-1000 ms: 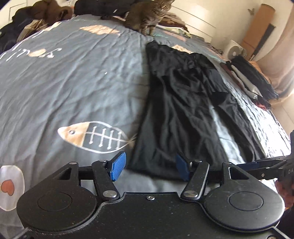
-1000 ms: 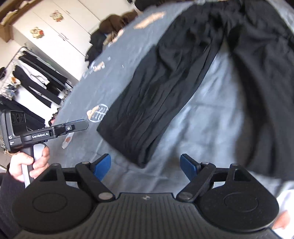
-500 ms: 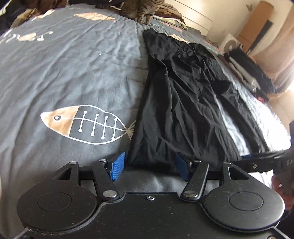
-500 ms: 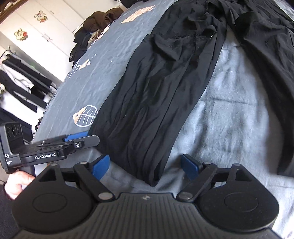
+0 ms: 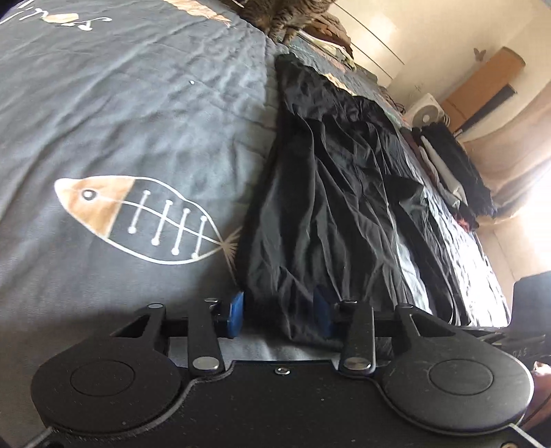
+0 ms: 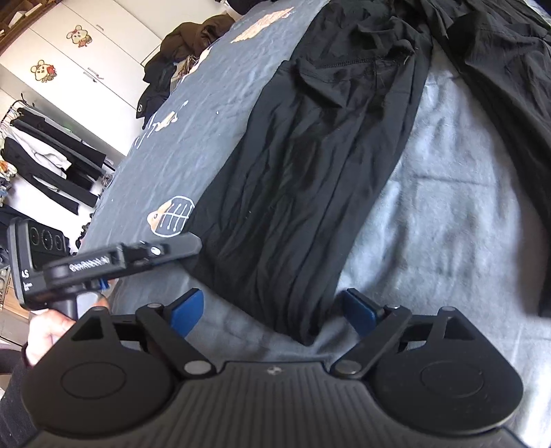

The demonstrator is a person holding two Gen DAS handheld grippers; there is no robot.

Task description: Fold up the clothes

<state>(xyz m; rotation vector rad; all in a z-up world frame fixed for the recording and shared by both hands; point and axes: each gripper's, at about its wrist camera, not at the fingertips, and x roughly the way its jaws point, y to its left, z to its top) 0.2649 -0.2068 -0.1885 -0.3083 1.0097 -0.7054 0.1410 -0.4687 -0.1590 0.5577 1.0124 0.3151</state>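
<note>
Black trousers (image 5: 327,193) lie spread lengthwise on a grey bed cover (image 5: 120,113). My left gripper (image 5: 280,313) is open, its blue pads on either side of the left corner of one leg's hem. My right gripper (image 6: 272,312) is open with the other corner of that same hem (image 6: 306,320) between its pads. The left gripper also shows in the right wrist view (image 6: 113,262), at the hem's far corner. The second leg (image 6: 509,69) lies to the right, apart.
A tabby cat (image 5: 282,17) stands at the far end of the bed. Folded dark clothes (image 5: 451,165) lie stacked along the right edge. A fan (image 5: 423,110) and a cardboard piece stand beyond. A clothes rack (image 6: 44,155) and white wardrobe stand left of the bed.
Both grippers have moved down and forward to the hem of the near trouser leg, and the cloth now lies between each pair of pads. The left jaws have narrowed.
</note>
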